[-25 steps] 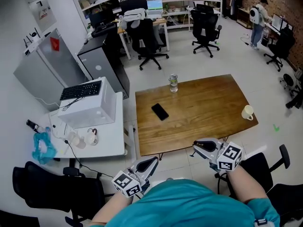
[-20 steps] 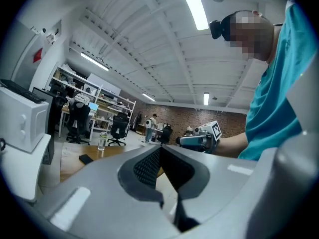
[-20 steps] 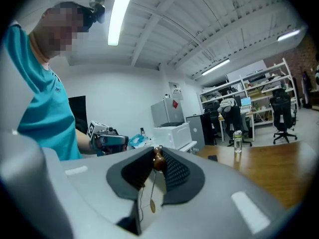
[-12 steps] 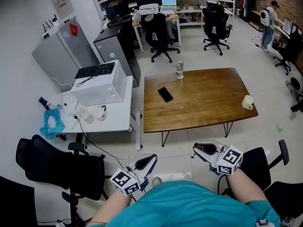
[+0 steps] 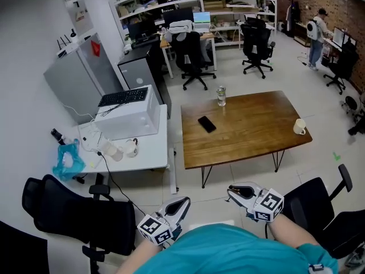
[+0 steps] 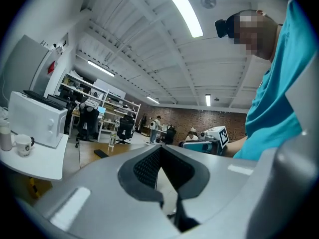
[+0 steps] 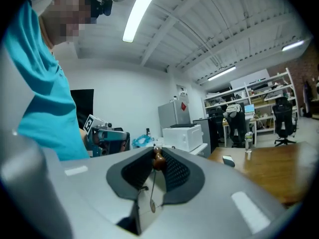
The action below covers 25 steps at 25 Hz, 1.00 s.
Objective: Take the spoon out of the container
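My right gripper [image 7: 157, 153] is shut on a small spoon [image 7: 151, 189]. The spoon's brown knobbed handle end sits between the pad tips, and its thin shaft and little bowl hang back toward the camera. In the head view that gripper [image 5: 232, 190] is held close to my body, well short of the wooden table [image 5: 251, 136]; the spoon is too small to make out there. A cream mug [image 5: 299, 127] stands at the table's right edge. My left gripper [image 5: 183, 202] is also held near my body, and its jaws [image 6: 158, 151] are shut with nothing between them.
A black phone [image 5: 207, 124] and a clear bottle [image 5: 221, 96] lie on the table. A white side table [image 5: 148, 156] at the left carries a printer, a keyboard and cups. Black office chairs [image 5: 74, 216] [image 5: 319, 207] stand at both sides of me, on tiled floor.
The view has drawn back from the wooden table, which now lies farther off and higher in the picture. Both grippers stay close to my body, with their jaws unchanged.
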Motion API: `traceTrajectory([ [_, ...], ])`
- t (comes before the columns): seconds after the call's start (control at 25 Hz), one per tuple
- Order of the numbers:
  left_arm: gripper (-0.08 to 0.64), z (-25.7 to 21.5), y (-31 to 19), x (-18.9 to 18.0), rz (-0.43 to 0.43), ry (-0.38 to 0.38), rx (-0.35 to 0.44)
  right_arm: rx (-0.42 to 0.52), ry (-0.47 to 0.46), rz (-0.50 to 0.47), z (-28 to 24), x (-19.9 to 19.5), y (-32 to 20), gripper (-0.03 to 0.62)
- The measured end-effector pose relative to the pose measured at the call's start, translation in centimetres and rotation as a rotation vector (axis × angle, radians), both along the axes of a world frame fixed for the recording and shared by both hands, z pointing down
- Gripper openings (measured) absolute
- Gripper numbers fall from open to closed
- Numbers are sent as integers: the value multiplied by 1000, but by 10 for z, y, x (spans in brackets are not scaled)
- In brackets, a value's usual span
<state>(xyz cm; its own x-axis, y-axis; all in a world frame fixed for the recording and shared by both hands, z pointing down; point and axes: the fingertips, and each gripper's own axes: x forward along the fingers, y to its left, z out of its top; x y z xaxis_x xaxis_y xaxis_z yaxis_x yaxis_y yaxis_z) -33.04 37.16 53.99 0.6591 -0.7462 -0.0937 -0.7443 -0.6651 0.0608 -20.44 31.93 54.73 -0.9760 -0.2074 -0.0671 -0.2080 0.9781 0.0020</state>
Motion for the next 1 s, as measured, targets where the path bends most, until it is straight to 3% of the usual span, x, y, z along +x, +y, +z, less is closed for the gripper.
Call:
traceTrajectory([
  [0.12,-2,7,21,-19,19,-9,-6,11,13,18,6,-19,19,49],
  [0.28,-3,28,7,-64,5,12,-14,10,30,20,32,-66,10,48],
  [0.48,-2,26,5,-91,-19,45,-15,22,66,-20,27,-104,13,48],
  [1.0,-2,12,8,-89,-36,33,13,29,71,-47,19,-104,13,48],
])
